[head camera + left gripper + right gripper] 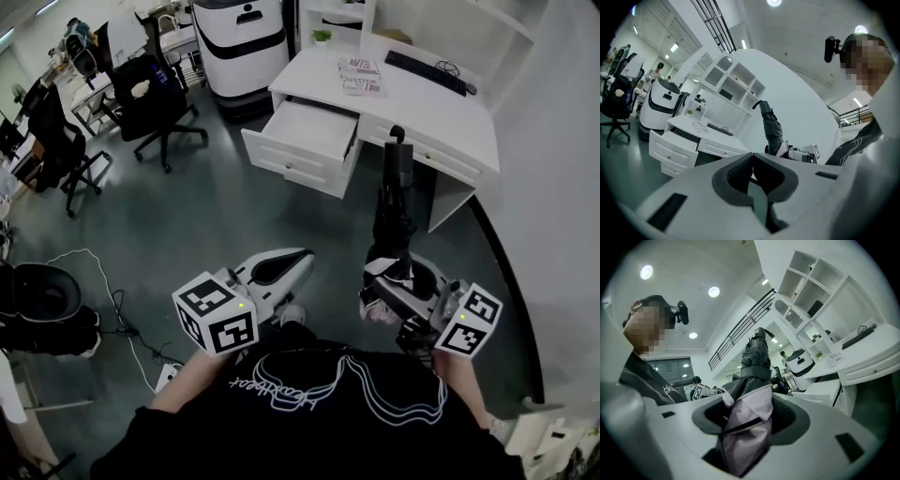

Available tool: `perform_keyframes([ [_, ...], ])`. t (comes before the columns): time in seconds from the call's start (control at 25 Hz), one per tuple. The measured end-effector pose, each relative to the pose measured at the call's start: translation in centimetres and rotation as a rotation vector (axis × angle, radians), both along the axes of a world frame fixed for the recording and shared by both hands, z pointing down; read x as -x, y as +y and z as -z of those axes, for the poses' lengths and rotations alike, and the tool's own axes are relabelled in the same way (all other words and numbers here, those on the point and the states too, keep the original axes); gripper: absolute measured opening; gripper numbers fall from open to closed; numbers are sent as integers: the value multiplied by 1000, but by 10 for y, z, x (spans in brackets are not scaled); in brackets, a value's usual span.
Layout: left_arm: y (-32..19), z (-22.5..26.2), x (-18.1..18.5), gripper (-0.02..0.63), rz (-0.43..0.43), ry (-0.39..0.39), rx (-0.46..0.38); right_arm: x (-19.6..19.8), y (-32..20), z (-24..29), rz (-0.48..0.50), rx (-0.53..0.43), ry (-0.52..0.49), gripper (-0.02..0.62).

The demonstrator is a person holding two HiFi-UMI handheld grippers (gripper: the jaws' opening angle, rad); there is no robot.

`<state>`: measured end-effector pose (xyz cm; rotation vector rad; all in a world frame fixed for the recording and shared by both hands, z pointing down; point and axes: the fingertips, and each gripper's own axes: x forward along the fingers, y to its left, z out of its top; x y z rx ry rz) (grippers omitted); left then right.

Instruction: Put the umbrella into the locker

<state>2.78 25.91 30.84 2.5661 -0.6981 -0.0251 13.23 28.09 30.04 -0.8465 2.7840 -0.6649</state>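
Observation:
A folded dark grey umbrella (392, 216) with a pale lilac fold near its base sticks forward toward the white desk (441, 112), its black handle end farthest from me. My right gripper (394, 281) is shut on the umbrella's lower part; in the right gripper view the fabric (754, 362) fills the space between the pads. The desk's drawer (305, 141) stands pulled open, ahead and left of the umbrella tip. My left gripper (298, 261) is held beside the right one, shut, its tips touching with nothing between them (752, 155). The left gripper view also catches the umbrella (772, 131).
On the desk lie a keyboard (424, 72) and papers (360, 75). A white wheeled machine (244, 42) stands left of the desk. Black office chairs (155, 94) and a cable (103, 281) are on the floor at left. A white wall (553, 187) curves along the right.

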Motion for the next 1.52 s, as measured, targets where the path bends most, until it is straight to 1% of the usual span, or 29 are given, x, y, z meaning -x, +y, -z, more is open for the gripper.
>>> perform_keyframes([
  [0.28,-70,5,24,5,-87,-8,64,25,-62,-2,-93,78,2,244],
  [0.44,-111,-2,40,5,-95,-12,84,37,-102,-9,-124,107,-8,245],
  [0.64,-147,-9,64,5,-99,1,104,54,-139,-15,-158,120,-1,247],
  [0.8,-167,-9,85,5,-98,8,95,72,-158,-19,-178,122,19,245],
  [0.92,-181,-7,94,5,-84,18,89,78,-172,-19,-182,122,27,244],
  [1.08,-194,-6,99,6,-74,32,80,81,-186,-18,-185,112,53,244],
  [1.32,-206,-5,105,6,-62,34,77,87,-201,-14,-174,90,82,242],
  [1.52,-227,-11,102,6,-45,20,94,85,-227,-18,-151,99,76,242],
])
